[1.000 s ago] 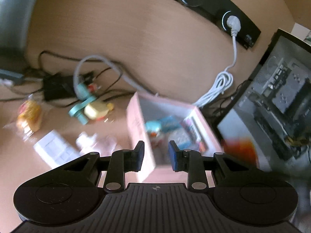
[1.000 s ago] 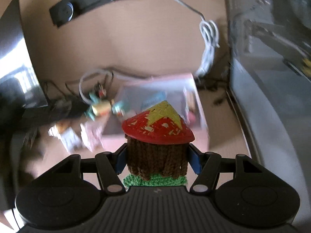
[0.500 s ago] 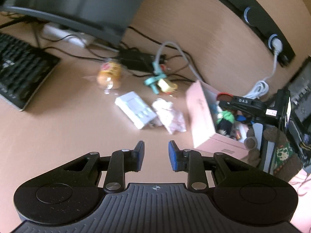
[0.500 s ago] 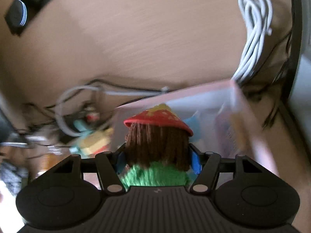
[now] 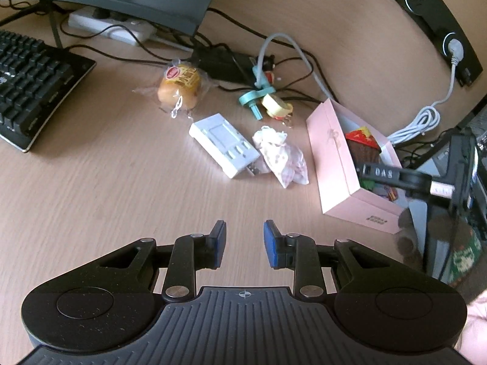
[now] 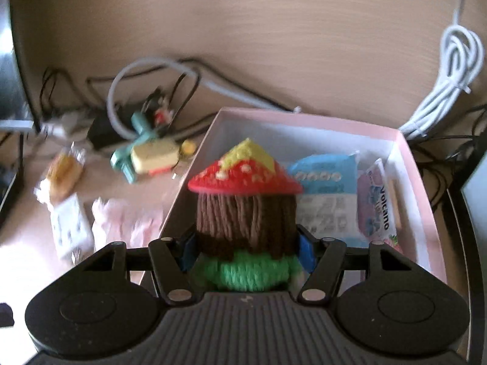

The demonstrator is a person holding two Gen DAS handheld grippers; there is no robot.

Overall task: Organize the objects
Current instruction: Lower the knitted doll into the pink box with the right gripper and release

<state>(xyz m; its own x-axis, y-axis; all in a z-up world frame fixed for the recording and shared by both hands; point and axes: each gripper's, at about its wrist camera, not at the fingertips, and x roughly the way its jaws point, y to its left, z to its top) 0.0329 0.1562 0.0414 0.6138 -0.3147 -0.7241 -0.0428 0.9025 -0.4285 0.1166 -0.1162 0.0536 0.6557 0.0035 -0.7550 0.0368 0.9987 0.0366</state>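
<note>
My right gripper (image 6: 246, 251) is shut on a knitted doll (image 6: 245, 222) with a red and yellow hat, brown hair and green body, held over the near left part of the open pink box (image 6: 408, 164). The doll also shows in the left wrist view (image 5: 363, 146), inside the pink box (image 5: 331, 158). My left gripper (image 5: 245, 243) is open and empty above the wooden desk, short of a white charger (image 5: 223, 144), a floral pouch (image 5: 281, 156), a wrapped bun (image 5: 179, 86) and a teal and yellow toy (image 5: 266, 102).
The box holds a blue packet (image 6: 325, 194) and a pink "Volcano" packet (image 6: 377, 210). A black keyboard (image 5: 30, 85) lies far left, a monitor base and power strip (image 5: 112, 29) behind. Tangled cables (image 5: 292, 57) and a coiled white cord (image 5: 420, 121) lie near the box.
My right gripper has brought the doll closer over the box and lower into it. My left gripper's view has drawn slightly nearer to the loose objects; its jaws stay open.
</note>
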